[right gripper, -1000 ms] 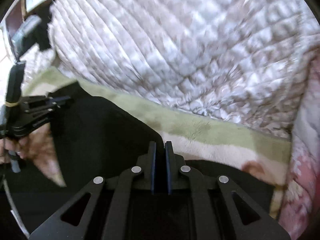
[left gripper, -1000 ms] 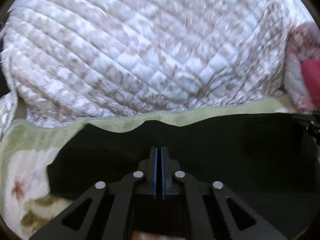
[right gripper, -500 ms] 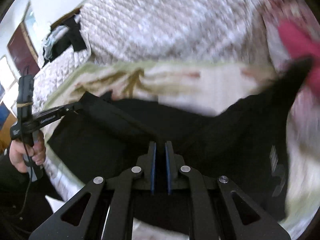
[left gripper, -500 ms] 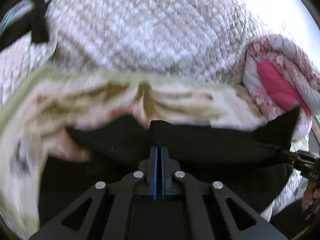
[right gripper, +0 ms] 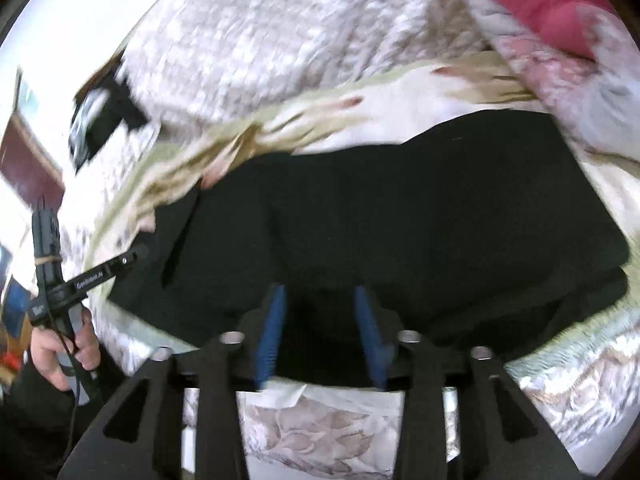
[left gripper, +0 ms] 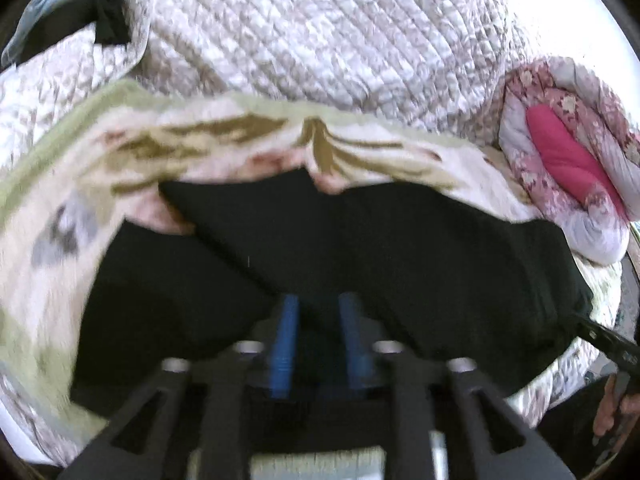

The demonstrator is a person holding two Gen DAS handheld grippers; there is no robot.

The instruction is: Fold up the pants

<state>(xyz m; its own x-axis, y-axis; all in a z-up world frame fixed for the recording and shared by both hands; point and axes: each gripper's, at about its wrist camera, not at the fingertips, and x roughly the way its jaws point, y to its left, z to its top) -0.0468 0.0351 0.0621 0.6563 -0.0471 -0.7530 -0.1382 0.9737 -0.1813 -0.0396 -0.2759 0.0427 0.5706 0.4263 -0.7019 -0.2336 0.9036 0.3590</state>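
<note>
item: black pants, folded over on the blanket; your left gripper and right gripper, clamped a second ago, are opening off the cloth, so this fold is laid.

My left tongs now opening off the black pants, my right tongs opening likewise, blue pads parted where they were pinched shut, pants now doubled over on the floral blanket.

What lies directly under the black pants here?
The black pants lie on a cream floral blanket with a green border, which shows around their far and side edges. Whatever sits beneath the middle of the pants is covered.
</note>
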